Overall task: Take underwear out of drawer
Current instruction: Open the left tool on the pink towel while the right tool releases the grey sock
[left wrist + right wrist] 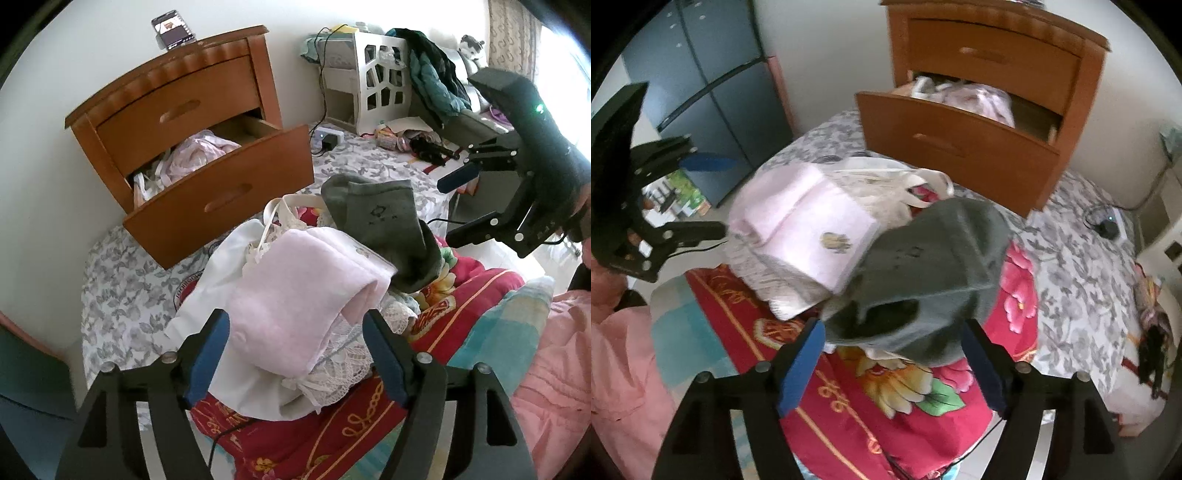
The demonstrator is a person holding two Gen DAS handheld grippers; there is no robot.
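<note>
The wooden nightstand's lower drawer stands pulled open, with pink and white clothes still inside. In front of it, a pile lies on the bed: a folded pink garment, white lace pieces, and grey underwear. My left gripper is open, its blue pads either side of the pink garment's near end. My right gripper is open at the near edge of the grey underwear.
A phone stands on the nightstand. A red floral quilt lies under the pile, on a grey leaf-print sheet. A power strip and a white cut-out cabinet sit behind. A dark wardrobe is left. A pink sleeve.
</note>
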